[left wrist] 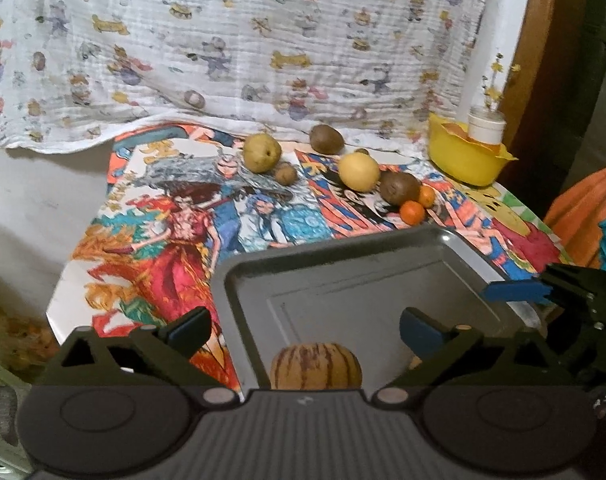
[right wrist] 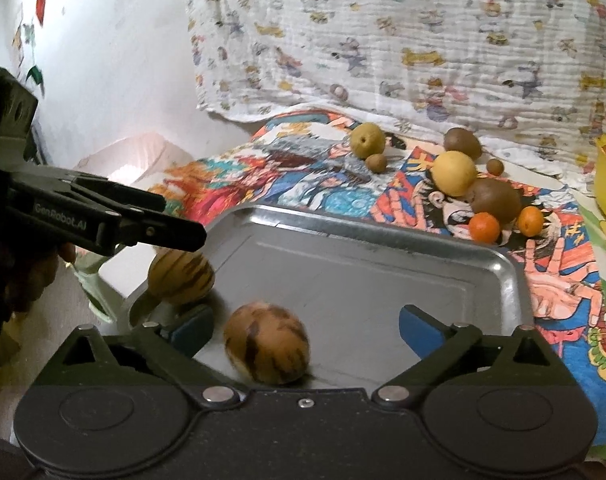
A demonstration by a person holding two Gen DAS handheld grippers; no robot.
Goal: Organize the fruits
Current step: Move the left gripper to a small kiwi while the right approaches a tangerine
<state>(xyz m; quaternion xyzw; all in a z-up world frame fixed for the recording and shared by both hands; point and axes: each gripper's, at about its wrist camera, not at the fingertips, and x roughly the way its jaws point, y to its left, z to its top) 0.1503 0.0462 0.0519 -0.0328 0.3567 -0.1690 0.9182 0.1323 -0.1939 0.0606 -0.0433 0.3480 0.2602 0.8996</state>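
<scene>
A: How are the claws set?
B: The left claw [left wrist: 303, 326] and right claw [right wrist: 305, 326] are spread wide; nothing is gripped.
A: And the fruit?
B: One striped melon [left wrist: 315, 365] is seen between the left fingers, another [right wrist: 266, 343] between the right, both on the tray [right wrist: 383, 280]. The remaining fruit is scattered beyond, on the tabletop [left wrist: 163, 220].

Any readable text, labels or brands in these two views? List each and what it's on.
"GenRobot.AI": on the side of the left gripper, seen in the right wrist view.
Yellow characters on the comic-print cloth: too blurred to read.
Wall stickers: no legible text.
Nothing readable on the tray or the yellow bowl.
</scene>
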